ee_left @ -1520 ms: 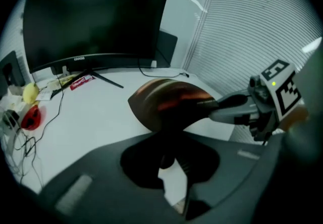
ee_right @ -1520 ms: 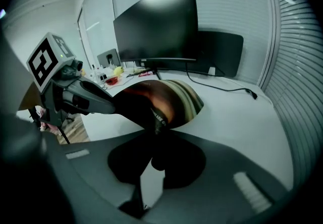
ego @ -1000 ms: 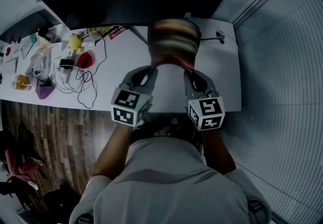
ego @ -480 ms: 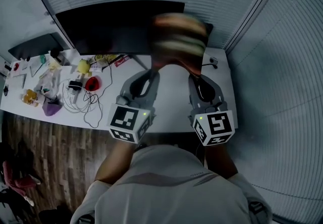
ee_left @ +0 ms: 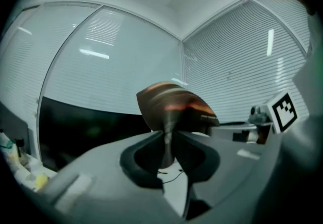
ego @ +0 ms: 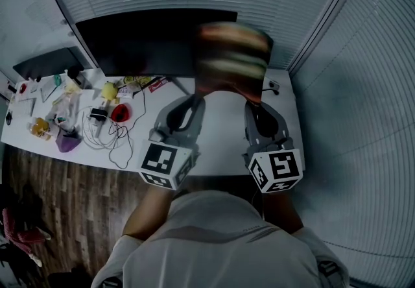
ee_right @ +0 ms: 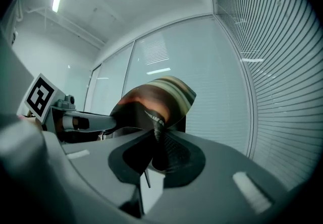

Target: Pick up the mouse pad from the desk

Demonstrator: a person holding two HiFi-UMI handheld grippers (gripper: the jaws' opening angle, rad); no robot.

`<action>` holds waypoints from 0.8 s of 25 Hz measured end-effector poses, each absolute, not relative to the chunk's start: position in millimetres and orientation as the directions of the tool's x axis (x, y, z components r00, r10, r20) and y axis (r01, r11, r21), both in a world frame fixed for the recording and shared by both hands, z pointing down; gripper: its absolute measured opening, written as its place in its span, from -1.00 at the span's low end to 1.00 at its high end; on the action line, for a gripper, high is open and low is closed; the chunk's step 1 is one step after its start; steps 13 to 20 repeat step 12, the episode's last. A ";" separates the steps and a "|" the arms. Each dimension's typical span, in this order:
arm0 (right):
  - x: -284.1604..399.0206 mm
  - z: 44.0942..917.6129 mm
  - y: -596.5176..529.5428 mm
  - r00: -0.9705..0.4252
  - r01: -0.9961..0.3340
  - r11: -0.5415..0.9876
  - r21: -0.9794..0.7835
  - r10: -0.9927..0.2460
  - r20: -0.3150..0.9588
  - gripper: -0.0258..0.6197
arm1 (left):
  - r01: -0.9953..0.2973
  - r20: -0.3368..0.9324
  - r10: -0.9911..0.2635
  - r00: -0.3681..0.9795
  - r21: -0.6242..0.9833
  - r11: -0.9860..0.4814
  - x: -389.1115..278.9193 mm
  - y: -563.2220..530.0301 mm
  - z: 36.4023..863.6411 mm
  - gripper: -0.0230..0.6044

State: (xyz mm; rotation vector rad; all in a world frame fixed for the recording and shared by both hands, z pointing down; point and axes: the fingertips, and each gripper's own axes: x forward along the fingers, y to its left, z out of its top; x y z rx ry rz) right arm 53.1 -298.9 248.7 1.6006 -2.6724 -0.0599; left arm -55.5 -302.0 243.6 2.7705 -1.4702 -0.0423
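Dim, bluish, fisheye-warped edges, ceiling strip glare

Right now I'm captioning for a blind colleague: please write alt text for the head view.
The left gripper and right gripper each pinch the lower edge of a striped mouse pad, held up above a white desk. A dark monitor stands behind, with cables at the desk's left end.

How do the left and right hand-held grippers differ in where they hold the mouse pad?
The left hand-held gripper pinches the mouse pad's lower left corner; the right hand-held gripper pinches its lower right corner. The left one hangs over the desk's middle, the right one near its right end. Shared: both are shut on the pad, holding it clear of the desk.
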 end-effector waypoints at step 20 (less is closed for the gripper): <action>52.8 248.0 -291.8 -0.468 -0.883 0.469 0.033 -0.883 0.010 -0.82 | -0.823 -0.013 -0.824 0.567 0.040 -0.567 -54.2 -296.8 242.1 -0.75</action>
